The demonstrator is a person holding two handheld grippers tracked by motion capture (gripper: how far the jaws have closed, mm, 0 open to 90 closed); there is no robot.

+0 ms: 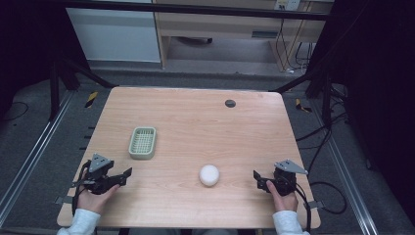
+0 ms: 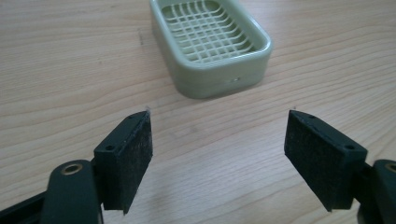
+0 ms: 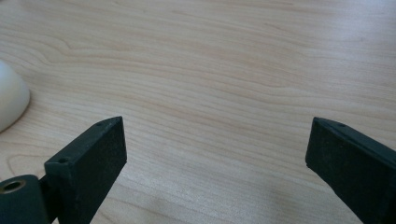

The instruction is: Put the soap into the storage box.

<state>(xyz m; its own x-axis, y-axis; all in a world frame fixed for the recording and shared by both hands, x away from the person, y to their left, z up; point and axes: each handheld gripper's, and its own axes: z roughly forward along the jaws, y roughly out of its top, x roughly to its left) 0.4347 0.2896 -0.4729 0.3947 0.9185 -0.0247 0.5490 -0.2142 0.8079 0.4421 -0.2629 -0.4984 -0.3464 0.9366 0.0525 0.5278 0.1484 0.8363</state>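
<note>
The white soap bar [image 1: 209, 175] lies on the wooden table [image 1: 195, 122] between the two grippers, nearer the right gripper [image 1: 261, 182], whose jaws stand spread and empty; in the right gripper view the bar [image 3: 10, 100] sits to the left of the jaws, apart from them. The left gripper [image 1: 122, 177], jaws likewise spread and empty, faces the green soap dish [image 2: 212, 44], which lies just ahead with its long axis running away from the jaws. The table is otherwise bare save a dark round cap [image 1: 230, 103] at the far edge, in a dim room with a desk [image 1: 220, 27] behind.
</note>
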